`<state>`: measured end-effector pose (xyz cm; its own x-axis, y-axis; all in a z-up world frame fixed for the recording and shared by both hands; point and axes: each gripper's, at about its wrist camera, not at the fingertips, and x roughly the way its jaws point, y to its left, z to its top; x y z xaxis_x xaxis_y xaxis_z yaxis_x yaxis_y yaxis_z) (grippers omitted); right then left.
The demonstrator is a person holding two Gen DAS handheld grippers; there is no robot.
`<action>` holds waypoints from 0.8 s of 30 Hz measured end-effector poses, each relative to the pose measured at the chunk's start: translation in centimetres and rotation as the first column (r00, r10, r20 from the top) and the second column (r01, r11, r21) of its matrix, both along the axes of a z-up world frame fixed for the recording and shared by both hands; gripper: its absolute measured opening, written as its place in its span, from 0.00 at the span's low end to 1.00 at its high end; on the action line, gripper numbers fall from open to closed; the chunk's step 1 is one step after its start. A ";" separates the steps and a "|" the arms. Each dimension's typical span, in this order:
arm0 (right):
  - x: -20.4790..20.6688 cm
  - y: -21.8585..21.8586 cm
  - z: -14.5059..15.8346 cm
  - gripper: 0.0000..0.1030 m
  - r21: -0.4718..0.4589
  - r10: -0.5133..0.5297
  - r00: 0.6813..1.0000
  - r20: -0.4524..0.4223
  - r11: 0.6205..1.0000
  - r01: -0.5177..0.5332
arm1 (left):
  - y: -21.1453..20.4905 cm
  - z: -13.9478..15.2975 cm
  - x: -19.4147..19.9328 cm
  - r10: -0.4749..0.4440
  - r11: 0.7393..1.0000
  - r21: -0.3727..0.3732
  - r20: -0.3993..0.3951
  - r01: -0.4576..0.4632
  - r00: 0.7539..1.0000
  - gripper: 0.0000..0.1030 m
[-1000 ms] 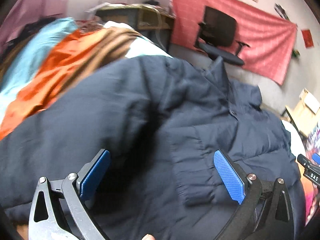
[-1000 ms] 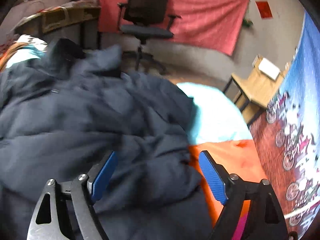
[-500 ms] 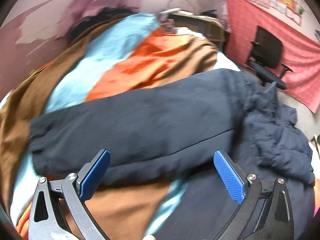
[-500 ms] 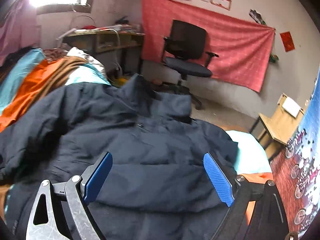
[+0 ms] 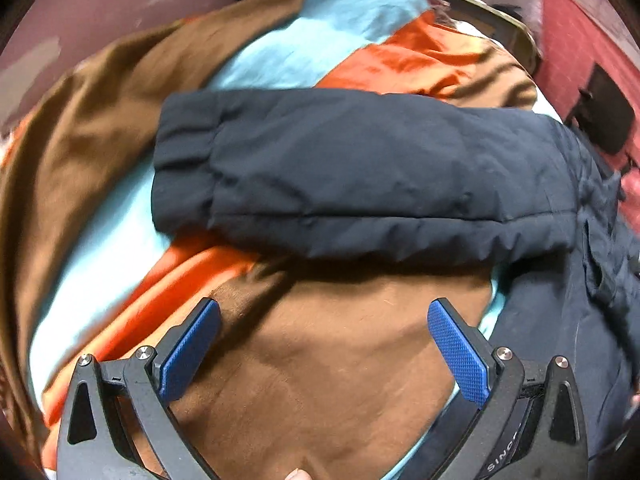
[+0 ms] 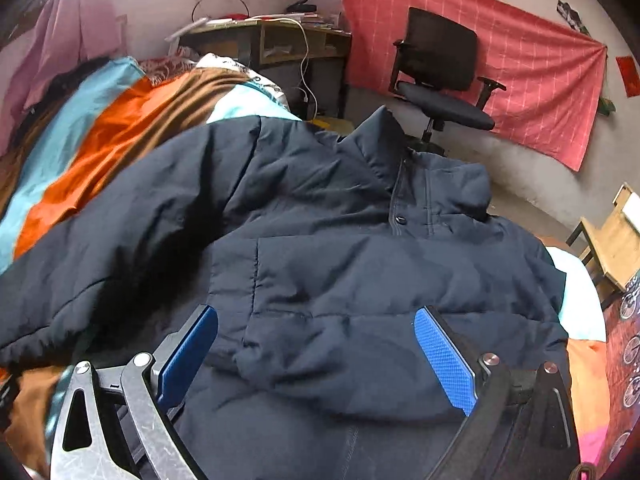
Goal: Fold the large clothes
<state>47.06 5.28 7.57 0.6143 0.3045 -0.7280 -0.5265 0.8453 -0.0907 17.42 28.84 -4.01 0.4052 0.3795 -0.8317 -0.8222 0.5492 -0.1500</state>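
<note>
A dark navy padded jacket lies spread on a bed, collar toward the far side, one sleeve folded across its chest. In the left wrist view its other sleeve stretches out to the left, cuff at the end. My left gripper is open above the brown part of the bedcover, just short of that sleeve, nothing between its blue pads. My right gripper hovers over the folded sleeve on the jacket's front; its jaws are opening and the pads do not press on the cloth.
The bedcover has brown, orange and light blue stripes. Beyond the bed stand a black office chair, a cluttered wooden desk and a small wooden table. A red cloth hangs on the wall.
The left gripper has swung left, off the jacket's body, to the outstretched sleeve and bedcover. The right gripper has moved left from the jacket's right edge to over its chest, its jaws a little wider.
</note>
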 end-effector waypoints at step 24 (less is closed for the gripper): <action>4.8 8.5 -8.4 1.00 -0.117 0.027 1.000 0.003 0.993 -0.026 | 7.4 -1.2 0.3 0.258 0.960 -0.171 0.242 -0.221 0.935 0.71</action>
<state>51.88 13.82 -0.82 0.6103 0.2339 -0.7569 -0.5482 0.8145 -0.1902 17.70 36.24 -5.20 0.5251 0.3806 -0.7612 -0.8488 0.2996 -0.4357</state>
